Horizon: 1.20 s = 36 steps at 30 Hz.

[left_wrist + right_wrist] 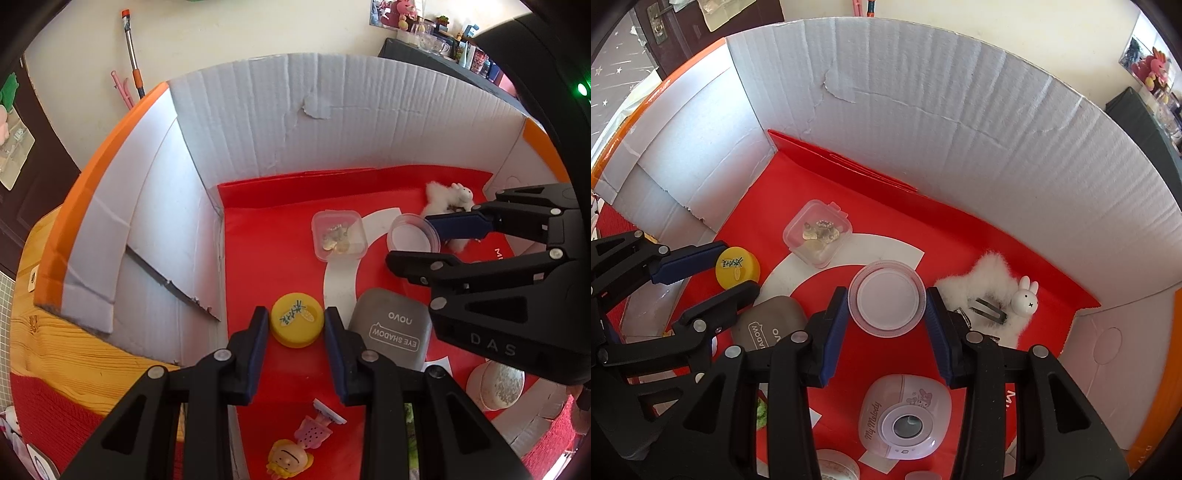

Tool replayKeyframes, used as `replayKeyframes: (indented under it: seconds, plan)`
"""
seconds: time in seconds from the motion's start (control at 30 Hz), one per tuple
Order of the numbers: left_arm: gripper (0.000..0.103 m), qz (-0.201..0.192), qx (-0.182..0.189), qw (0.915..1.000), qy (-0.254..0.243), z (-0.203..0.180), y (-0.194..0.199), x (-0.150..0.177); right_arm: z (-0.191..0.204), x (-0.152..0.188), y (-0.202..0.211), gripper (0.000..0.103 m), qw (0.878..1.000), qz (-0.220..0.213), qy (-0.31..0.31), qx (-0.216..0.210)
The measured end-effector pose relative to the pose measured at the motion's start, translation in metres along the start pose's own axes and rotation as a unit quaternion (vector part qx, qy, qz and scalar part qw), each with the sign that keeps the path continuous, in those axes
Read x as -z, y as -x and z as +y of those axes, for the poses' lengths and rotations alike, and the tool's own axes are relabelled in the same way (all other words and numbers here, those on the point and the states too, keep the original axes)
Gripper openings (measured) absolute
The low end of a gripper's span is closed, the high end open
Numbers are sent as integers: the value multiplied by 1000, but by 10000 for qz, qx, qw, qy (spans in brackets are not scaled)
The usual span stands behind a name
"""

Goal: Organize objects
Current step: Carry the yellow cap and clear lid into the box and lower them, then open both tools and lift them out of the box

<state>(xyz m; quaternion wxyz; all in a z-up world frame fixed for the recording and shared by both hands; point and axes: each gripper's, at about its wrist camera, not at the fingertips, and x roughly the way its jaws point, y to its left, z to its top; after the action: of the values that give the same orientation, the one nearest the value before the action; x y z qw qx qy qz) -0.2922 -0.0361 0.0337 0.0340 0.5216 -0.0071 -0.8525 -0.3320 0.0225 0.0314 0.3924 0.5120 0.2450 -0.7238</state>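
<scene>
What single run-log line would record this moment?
left claw: open, straddling yellow cap | right claw: open, straddling clear round lid | neither lifted | both inside cardboard box

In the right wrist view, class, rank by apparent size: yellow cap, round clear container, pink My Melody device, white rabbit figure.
1. pink My Melody device, though nearest the camera
2. round clear container
3. yellow cap
4. white rabbit figure

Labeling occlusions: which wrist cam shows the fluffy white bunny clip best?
Right wrist. The fluffy white bunny clip lies almost fully visible beside the right gripper, with the bunny head and metal clip clear. In the left wrist view, the clip is small and partly hidden behind the right gripper's fingers.
</scene>
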Motion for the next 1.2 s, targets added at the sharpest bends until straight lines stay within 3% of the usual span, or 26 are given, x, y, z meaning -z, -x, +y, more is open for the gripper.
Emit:
replayKeyframes:
  seconds: [0.6,1.2]
  plan:
    - [35,-8,29,10000,53,-1,2,-5,-1,1,7,45,10000,-19,23,19]
    - [38,-299,160,9994,117,6,29,-1,2,25,61,46,9993,-360,-93,61]
